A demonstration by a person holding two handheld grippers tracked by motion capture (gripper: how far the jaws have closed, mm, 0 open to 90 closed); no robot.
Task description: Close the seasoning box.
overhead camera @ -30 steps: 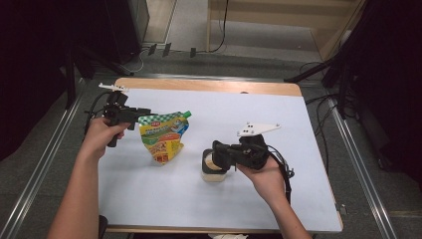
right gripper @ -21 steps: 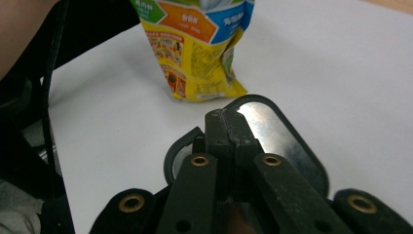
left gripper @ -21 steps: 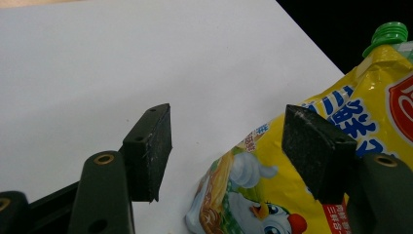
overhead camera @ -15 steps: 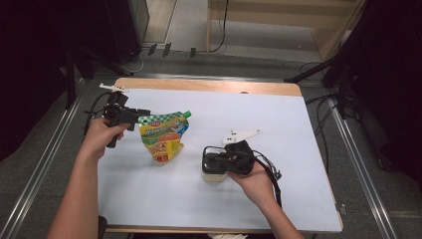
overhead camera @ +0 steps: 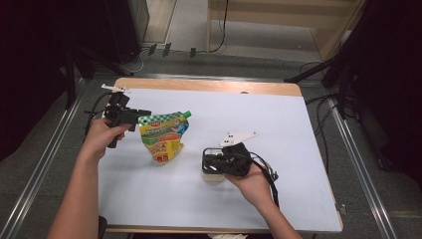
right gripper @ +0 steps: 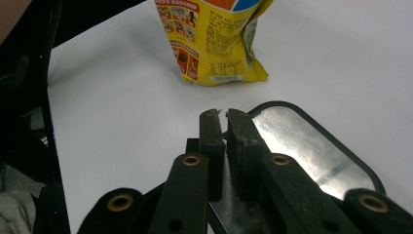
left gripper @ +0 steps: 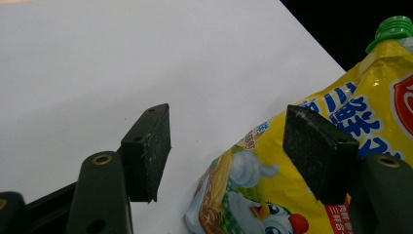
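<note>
On the white table [overhead camera: 298,149], seen from the high view, the left gripper [overhead camera: 142,116] is at about ten o'clock from the middle of the sheet, held in the person's left hand [overhead camera: 102,137]; its tip is at the upper left corner of the yellow pouch [overhead camera: 164,137], which stands near the centre, a little toward nine o'clock; the pouch has a green cap [left gripper: 393,29] at its top, at two o'clock in the left gripper view; in that same view the two black jaws stand wide apart, one jaw is over the bare table and the other is in front of the printed side of the pouch; whether this jaw touches the pouch I cannot tell, and nothing is pressed between them; the right gripper [overhead camera: 211,162] lies at about five o'clock from the pouch, in the right hand [overhead camera: 254,184], above a small pale container [overhead camera: 211,174] with a shiny metal lid [right gripper: 311,146]; in the right gripper view the jaws are nearly together, with only a thin gap; they have just been opening a little; their tips are at the lid's dark rim, and the pouch stands at twelve o'clock beyond them, apart from the container.
</note>
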